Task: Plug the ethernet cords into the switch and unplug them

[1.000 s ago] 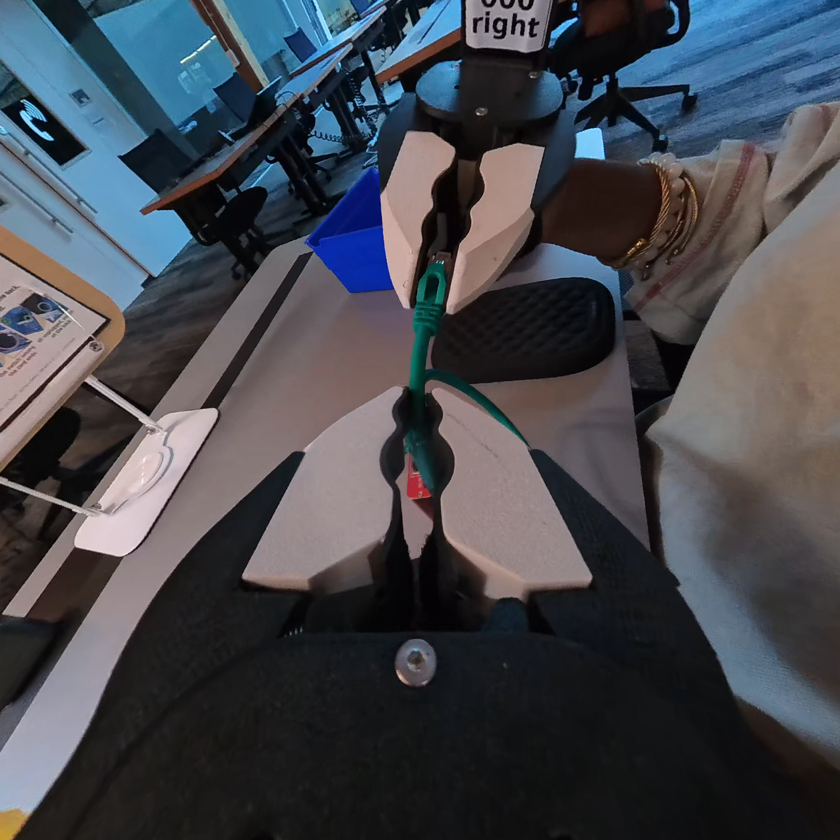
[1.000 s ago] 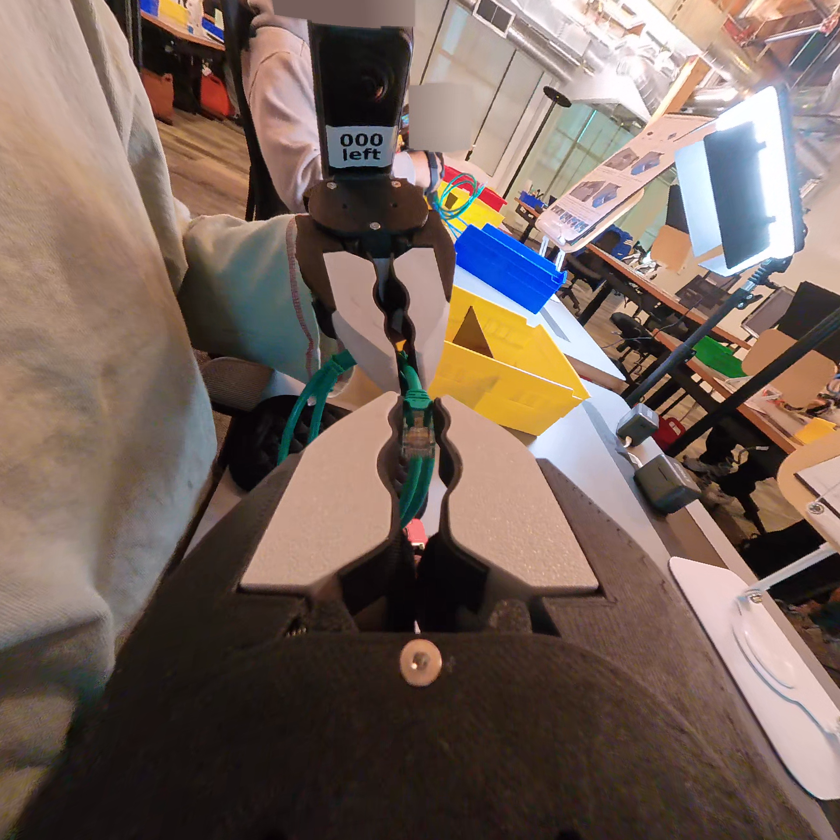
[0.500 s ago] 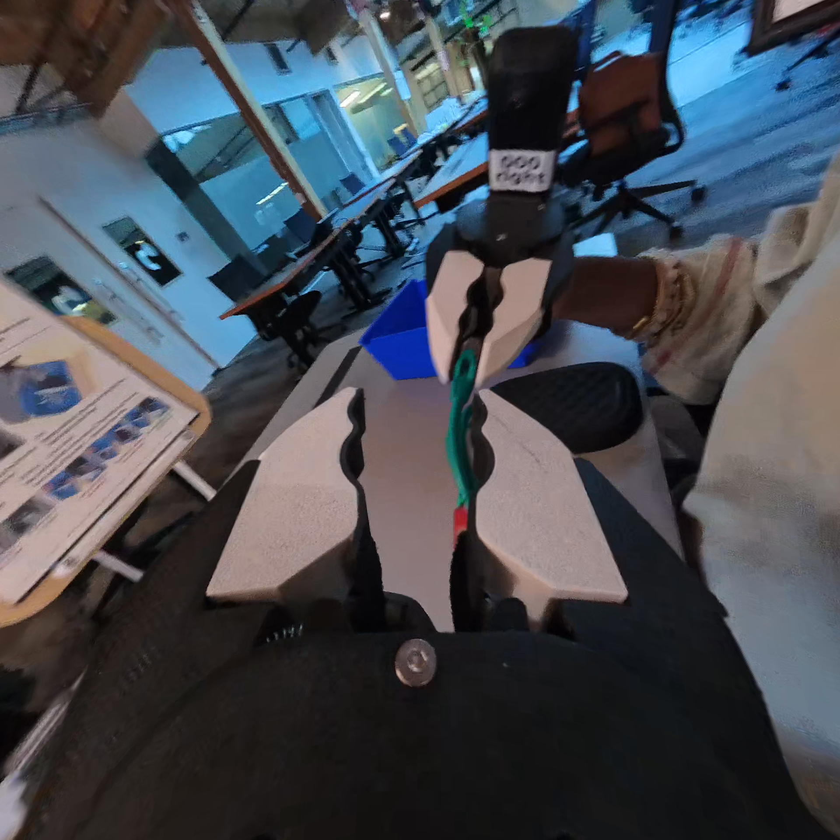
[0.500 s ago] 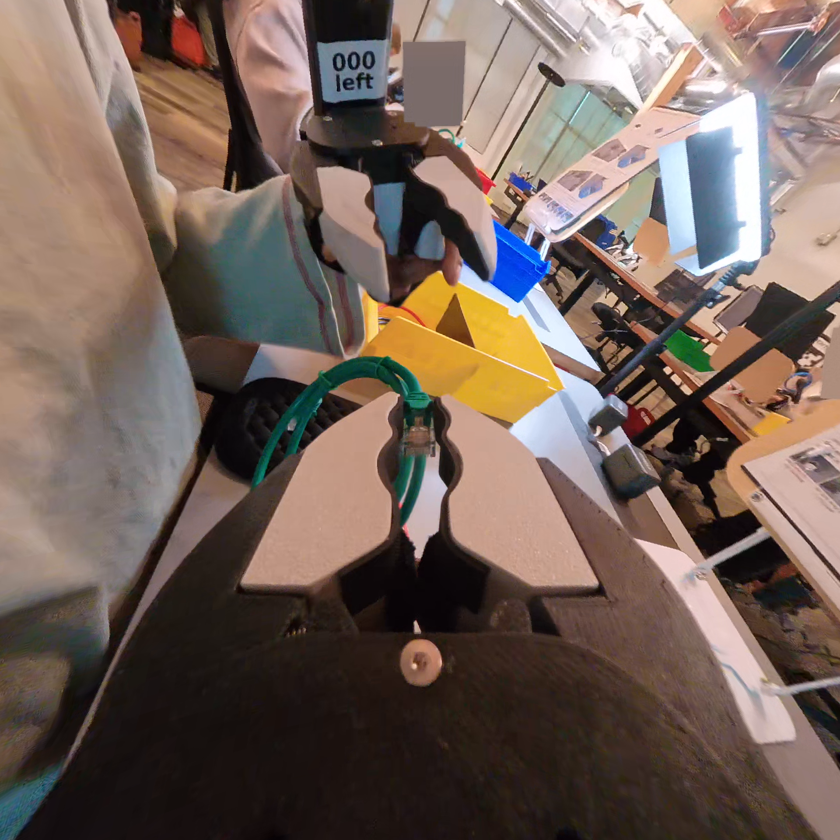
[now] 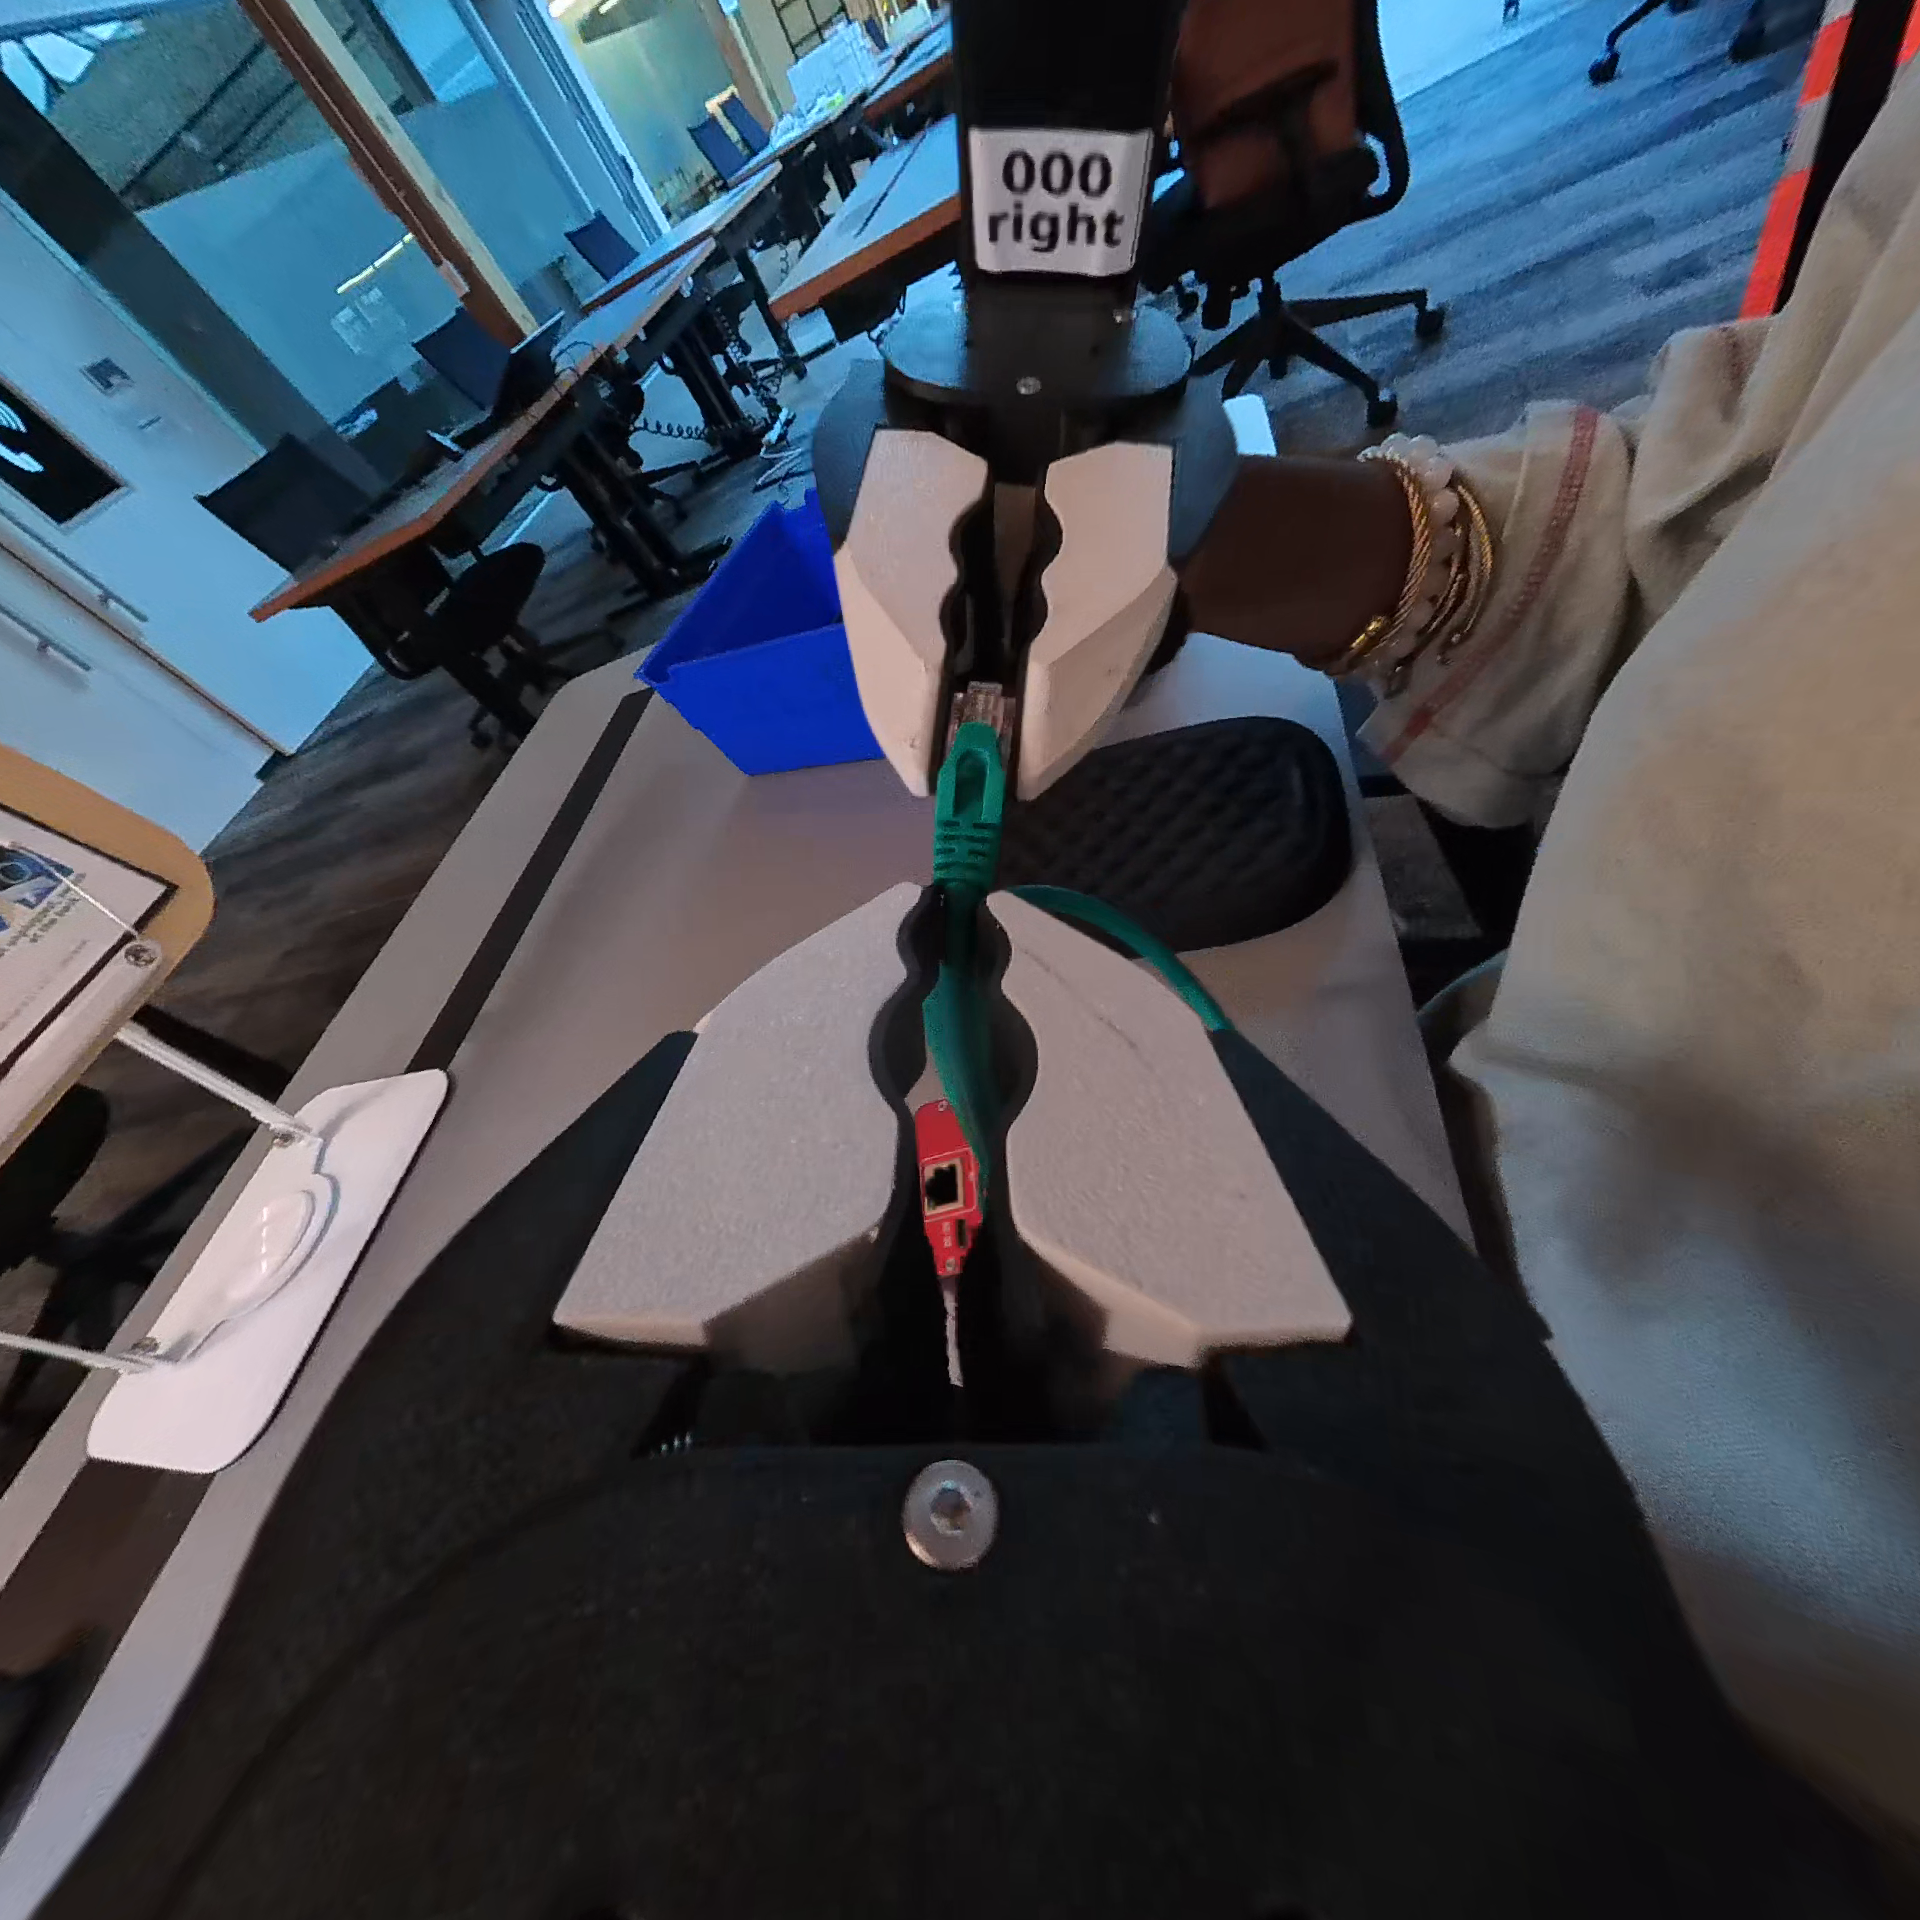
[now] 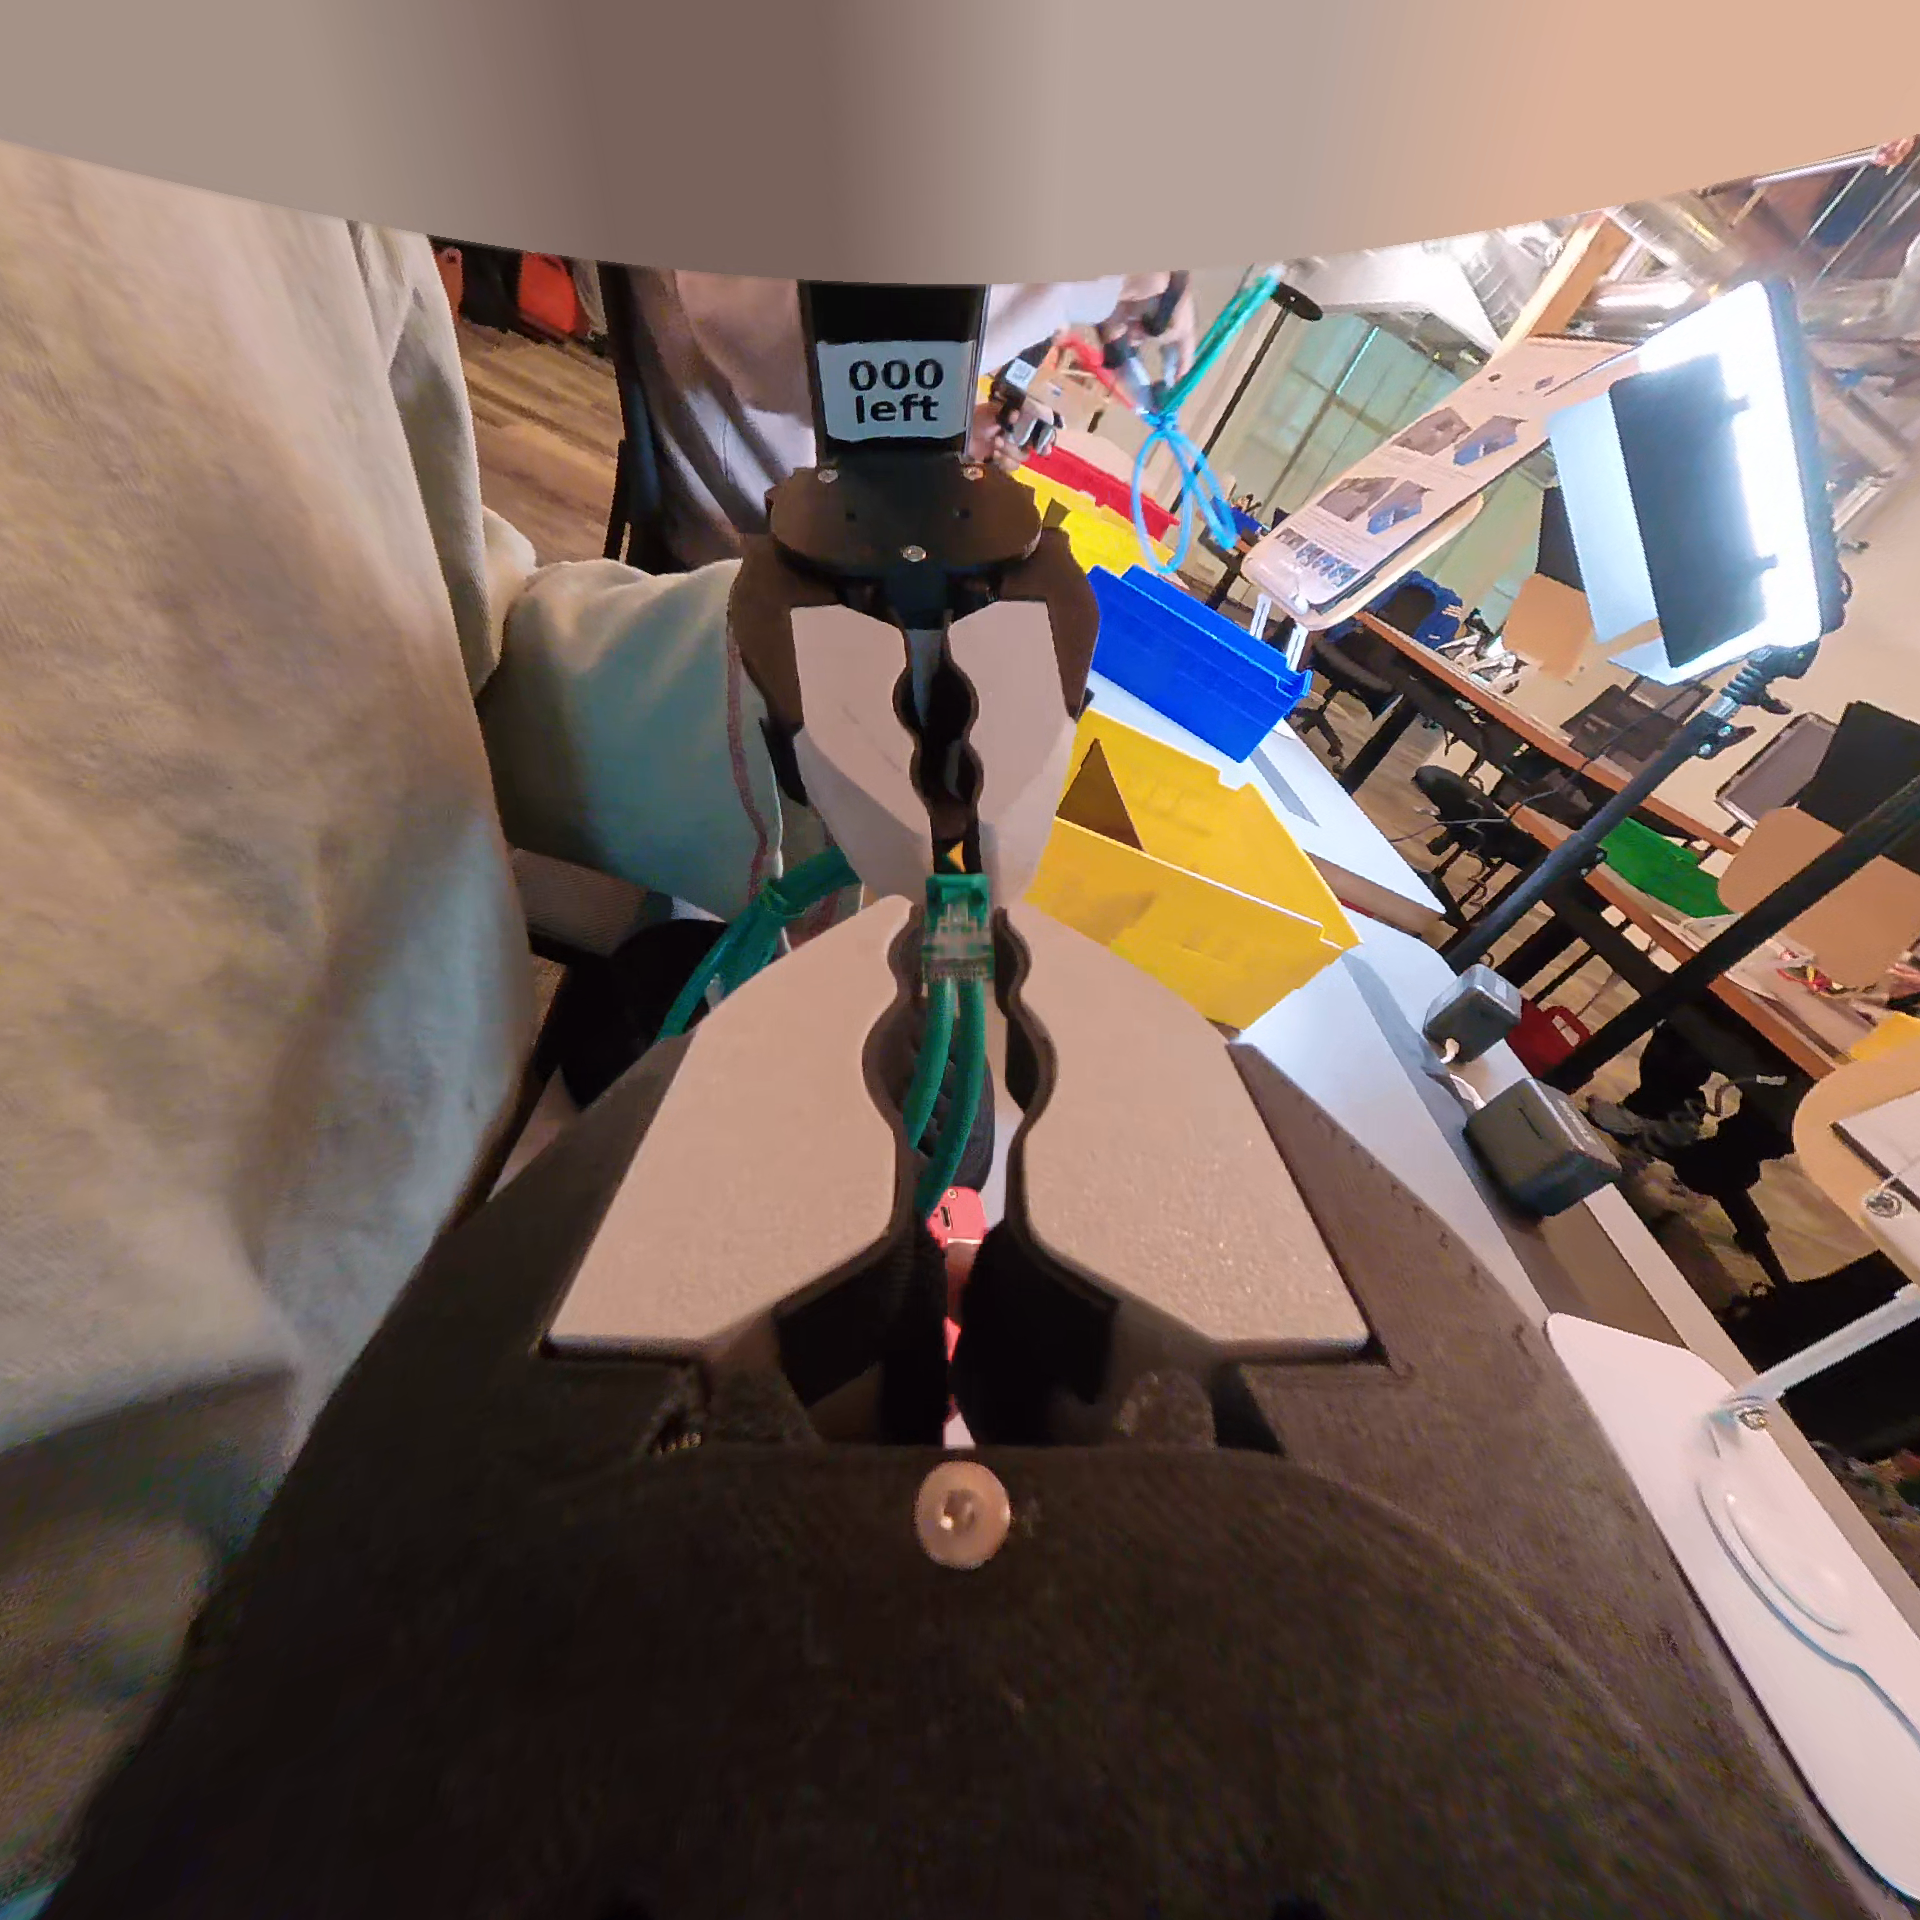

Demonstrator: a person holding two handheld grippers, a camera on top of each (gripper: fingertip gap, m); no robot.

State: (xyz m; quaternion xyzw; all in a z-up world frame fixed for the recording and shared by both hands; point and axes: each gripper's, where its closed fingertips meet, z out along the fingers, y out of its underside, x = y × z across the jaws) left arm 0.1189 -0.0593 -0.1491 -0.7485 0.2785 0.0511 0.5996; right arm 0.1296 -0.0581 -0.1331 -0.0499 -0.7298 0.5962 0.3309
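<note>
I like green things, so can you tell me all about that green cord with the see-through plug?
The green ethernet cord is thin, rubbery and round. One end has a ribbed green boot and a clear plastic plug. The right gripper pinches that plug in its jaws; the left gripper clamps the cord just behind the boot. The rest loops down over the black padded mat towards a small red switch.

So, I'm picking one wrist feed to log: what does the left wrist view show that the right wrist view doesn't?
Only the left wrist view: the bracelets on the wrist behind the right gripper. Only the right wrist view: the yellow bin, the light panel and grey adapters. Both: the green cable, with the left gripper and the right gripper shut on it, and the red switch beneath.
</note>
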